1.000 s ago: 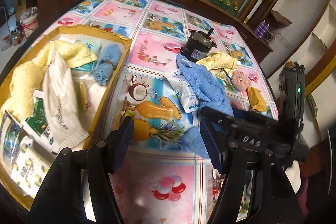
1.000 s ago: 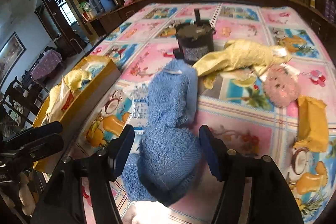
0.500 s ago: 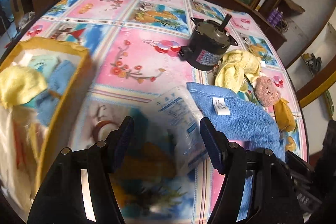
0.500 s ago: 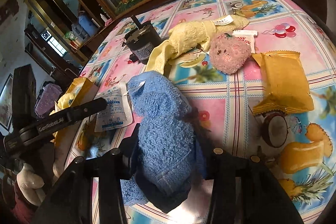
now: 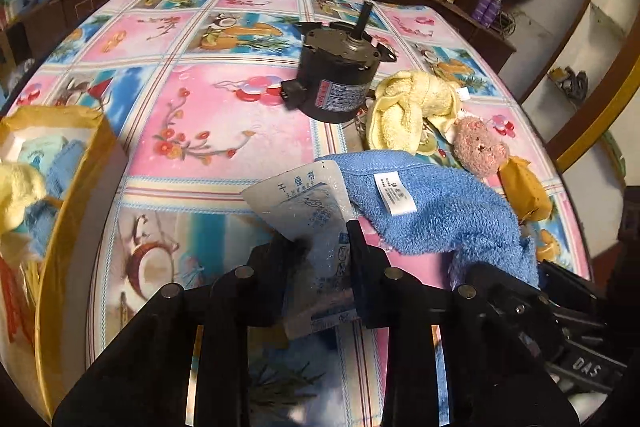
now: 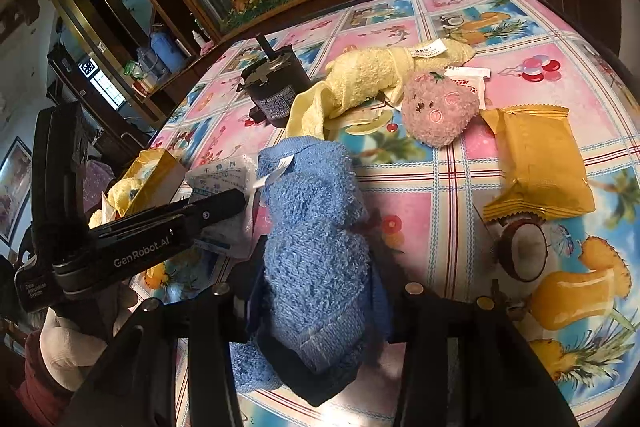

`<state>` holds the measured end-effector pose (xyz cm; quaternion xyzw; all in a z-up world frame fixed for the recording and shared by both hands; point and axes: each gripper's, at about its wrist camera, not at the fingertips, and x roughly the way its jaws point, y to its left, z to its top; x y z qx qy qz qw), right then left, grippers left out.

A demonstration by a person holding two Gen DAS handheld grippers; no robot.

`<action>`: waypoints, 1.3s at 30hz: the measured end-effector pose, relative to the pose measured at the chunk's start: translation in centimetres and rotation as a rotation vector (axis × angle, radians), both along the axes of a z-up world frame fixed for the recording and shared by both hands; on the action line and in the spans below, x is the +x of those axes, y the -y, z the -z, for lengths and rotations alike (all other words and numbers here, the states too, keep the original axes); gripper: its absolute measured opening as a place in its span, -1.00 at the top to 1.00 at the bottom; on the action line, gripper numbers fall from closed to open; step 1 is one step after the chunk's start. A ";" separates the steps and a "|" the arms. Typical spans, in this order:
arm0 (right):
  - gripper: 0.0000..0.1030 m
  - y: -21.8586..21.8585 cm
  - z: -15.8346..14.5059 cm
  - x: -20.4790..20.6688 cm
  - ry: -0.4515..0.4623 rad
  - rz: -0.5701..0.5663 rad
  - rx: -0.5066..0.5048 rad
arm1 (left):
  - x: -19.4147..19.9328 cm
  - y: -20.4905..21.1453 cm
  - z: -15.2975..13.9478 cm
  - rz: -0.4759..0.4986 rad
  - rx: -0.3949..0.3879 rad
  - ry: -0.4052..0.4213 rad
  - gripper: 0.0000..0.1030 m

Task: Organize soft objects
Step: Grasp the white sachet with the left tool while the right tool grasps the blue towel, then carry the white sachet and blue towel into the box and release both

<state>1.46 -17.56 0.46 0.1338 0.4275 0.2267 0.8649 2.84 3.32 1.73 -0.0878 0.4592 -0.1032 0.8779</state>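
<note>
The surface (image 5: 224,115), spread with a glossy pink-and-blue cartoon-print cloth, carries everything here. At its left edge sits an open yellow cardboard box (image 5: 72,227) already holding yellow and blue cloths. A fluffy blue terry towel (image 6: 316,247) lies bunched near the front edge, and the right tool (image 6: 320,303) is clenched on its nearer end, pile bulging between the two black fingers. Beyond it stands a squat black electric motor with a shaft (image 5: 340,75). Just beside the motor a pale yellow terry cloth (image 5: 412,107) is heaped, touching a pink plush strawberry-shaped toy (image 6: 440,111). Next to the toy lies a flat mustard-yellow foil snack packet (image 6: 540,167). The smallest piece, a translucent white desiccant sachet with blue print (image 5: 316,227), lies against the blue towel's left edge; the left tool (image 5: 320,247) has it between its fingers, and the jaws are closing on it, pads pressing its sides.
</note>
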 end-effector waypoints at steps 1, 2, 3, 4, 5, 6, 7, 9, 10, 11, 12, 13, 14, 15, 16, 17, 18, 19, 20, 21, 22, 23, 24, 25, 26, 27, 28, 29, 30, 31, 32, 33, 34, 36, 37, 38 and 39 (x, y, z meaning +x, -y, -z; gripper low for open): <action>0.16 0.0 -0.1 0.0 0.004 -0.002 0.007 | -0.3 -0.3 -0.3 -0.008 -0.027 0.002 0.50; 0.17 0.1 -0.1 -0.1 0.009 -0.002 0.013 | -0.8 -0.7 -0.7 -0.016 -0.054 0.007 0.50; 0.17 0.1 -0.2 -0.1 0.015 -0.004 0.020 | -1.6 -1.2 -1.1 -0.021 -0.080 0.016 0.50; 0.17 0.0 -0.3 -0.2 0.022 -0.006 0.024 | -2.3 -1.7 -1.7 -0.024 -0.104 0.027 0.50; 0.17 0.0 -0.4 -0.3 0.030 -0.009 0.027 | -3.3 -2.3 -2.4 -0.029 -0.125 0.042 0.50; 0.17 0.0 -0.5 -0.4 0.037 -0.009 0.029 | -4.3 -3.0 -3.1 -0.032 -0.144 0.058 0.50; 0.17 -0.1 -0.6 -0.4 0.044 -0.007 0.028 | -5.3 -3.7 -3.8 -0.034 -0.161 0.077 0.49; 0.17 -0.2 -0.7 -0.5 0.058 -0.010 0.027 | -7.5 -5.2 -5.4 -0.044 -0.171 0.121 0.49; 0.17 -0.2 -0.9 -0.6 0.067 -0.013 0.034 | -8.5 -6.1 -6.2 -0.053 -0.164 0.143 0.49; 0.17 -0.3 -1.2 -0.8 0.077 -0.019 0.042 | -9.6 -7.1 -6.9 -0.067 -0.153 0.164 0.49; 0.17 -0.4 -1.6 -1.0 0.090 -0.022 0.047 | -10.5 -8.2 -7.6 -0.083 -0.143 0.179 0.49; 0.17 -0.5 -2.2 -1.3 0.105 -0.026 0.053 | -11.4 -9.3 -8.3 -0.102 -0.129 0.192 0.49; 0.17 -0.7 -2.8 -1.8 0.119 -0.034 0.065 | -12.2 -10.4 -8.9 -0.124 -0.108 0.204 0.49; 0.17 -1.0 -3.5 -2.2 0.128 -0.047 0.083 | -13.0 -11.6 -9.3 -0.152 -0.082 0.219 0.49; 0.17 -1.4 -4.2 -2.6 0.135 -0.061 0.099 | -13.7 -12.7 -9.7 -0.180 -0.060 0.235 0.49; 0.17 -1.8 -5.0 -3.0 0.145 -0.078 0.113 | -14.4 -13.6 -9.9 -0.204 -0.043 0.246 0.49; 0.17 -2.4 -5.8 -3.4 0.156 -0.096 0.120 | -14.9 -14.9 -9.9 -0.231 -0.031 0.250 0.49; 0.17 -3.2 -6.7 -3.8 0.168 -0.117 0.123 | -15.4 -15.9 -9.8 -0.255 -0.026 0.249 0.49; 0.17 -3.9 -7.7 -4.1 0.177 -0.139 0.127 | -15.7 -17.0 -9.5 -0.277 -0.023 0.245 0.49; 0.17 -4.5 -8.3 -4.3 0.183 -0.155 0.133 | -16.0 -17.9 -9.2 -0.299 -0.018 0.239 0.49; 0.17 -5.3 -9.1 -4.4 0.189 -0.174 0.141 | -16.2 -18.6 -8.7 -0.318 -0.008 0.233 0.49; 0.17 -6.0 -9.8 -4.5 0.192 -0.192 0.151 | -16.5 -19.3 -8.3 -0.335 0.004 0.227 0.49; 0.17 -6.9 -10.5 -4.6 0.192 -0.209 0.161 | -16.8 -19.8 -7.8 -0.347 0.011 0.221 0.49; 0.17 -7.5 -10.9 -4.6 0.191 -0.222 0.170 | -17.0 -20.3 -7.3 -0.356 0.014 0.213 0.49; 0.17 -8.4 -11.4 -4.5 0.189 -0.236 0.180 | -17.3 -20.8 -6.8 -0.365 0.020 0.204 0.49; 0.17 -9.3 -11.7 -4.4 0.187 -0.248 0.186 | -17.4 -21.2 -6.4 -0.376 0.029 0.199 0.49; 0.17 -10.4 -12.0 -4.3 0.185 -0.263 0.188 | -17.5 -21.6 -6.0 -0.391 0.041 0.196 0.48; 0.17 -11.1 -12.1 -4.2 0.182 -0.274 0.188 | -17.4 -22.1 -5.5 -0.405 0.050 0.192 0.48; 0.17 -12.4 -12.2 -4.1 0.176 -0.291 0.189 | -17.1 -22.6 -5.0 -0.417 0.059 0.185 0.48; 0.17 -13.4 -12.1 -4.0 0.170 -0.305 0.187 | -16.7 -23.0 -4.4 -0.427 0.069 0.170 0.47; 0.17 -14.7 -12.0 -3.9 0.161 -0.320 0.185 | -16.3 -23.4 -3.7 -0.433 0.078 0.144 0.40; 0.17 -15.8 -11.7 -3.7 0.150 -0.333 0.183 | -15.8 -23.7 -2.9 -0.436 0.080 0.114 0.39; 0.17 -17.3 -11.3 -3.4 0.133 -0.349 0.183 | -15.4 -24.0 -2.2 -0.437 0.072 0.089 0.39; 0.17 -19.5 -10.5 -3.2 0.098 -0.377 0.182 | -15.3 -24.6 -1.3 -0.439 0.035 0.067 0.39; 0.17 -20.7 -10.0 -2.9 0.078 -0.392 0.177 | -15.7 -24.9 -1.3 -0.441 0.012 0.074 0.39; 0.17 -22.1 -9.5 -2.7 0.062 -0.406 0.164 | -16.0 -25.1 -1.4 -0.441 -0.006 0.083 0.39; 0.17 -23.5 -8.9 -2.4 0.050 -0.420 0.143 | -16.4 -25.2 -1.5 -0.442 -0.022 0.094 0.39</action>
